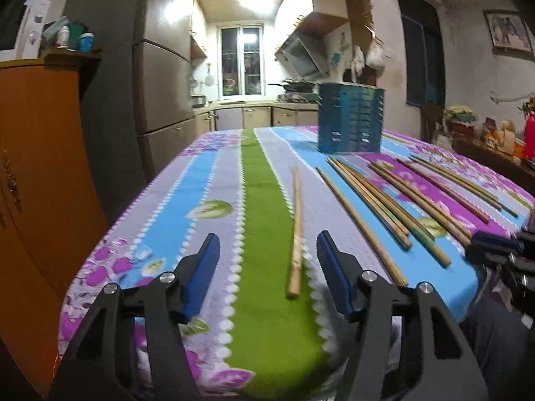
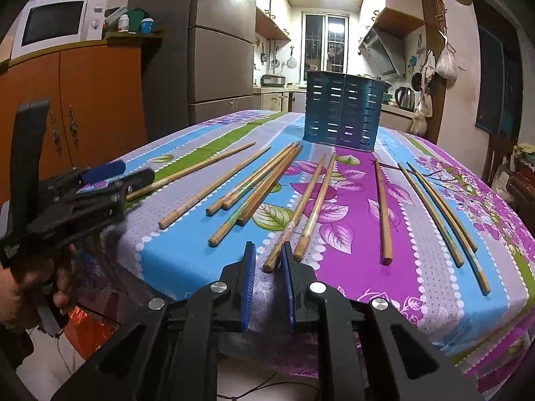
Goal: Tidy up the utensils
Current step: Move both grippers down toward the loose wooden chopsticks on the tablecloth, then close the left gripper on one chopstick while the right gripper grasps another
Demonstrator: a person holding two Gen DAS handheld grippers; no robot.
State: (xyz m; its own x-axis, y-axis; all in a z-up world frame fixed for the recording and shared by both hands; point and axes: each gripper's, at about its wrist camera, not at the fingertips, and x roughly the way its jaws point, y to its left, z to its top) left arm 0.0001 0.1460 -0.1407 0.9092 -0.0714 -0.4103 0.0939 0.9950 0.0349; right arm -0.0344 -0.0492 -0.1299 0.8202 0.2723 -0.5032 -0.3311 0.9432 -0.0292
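A lone wooden chopstick (image 1: pixel 296 234) lies lengthwise on the green stripe of the flowered tablecloth (image 1: pixel 200 180). My left gripper (image 1: pixel 267 237) is open and straddles its near half; the blue pads (image 1: pixel 205 267) stand clear of it. In the right wrist view this gripper (image 2: pixel 138 170) hovers at the table's left edge. My right gripper (image 2: pixel 268 246) is open only narrowly. The near end of one chopstick (image 2: pixel 294 214) lies in the gap, untouched. Several more chopsticks (image 2: pixel 383 214) are spread across the cloth. A blue slotted holder (image 2: pixel 341 113) stands upright behind them.
An orange cabinet (image 1: pixel 36 167) with a microwave (image 2: pixel 57 23) on it stands left of the table, and a tall fridge (image 2: pixel 220 50) behind it. A person's hand (image 2: pixel 23 287) holds the left gripper's grip. A low sideboard (image 1: pixel 495 153) with ornaments is at the right. The table's near edge is close below both grippers.
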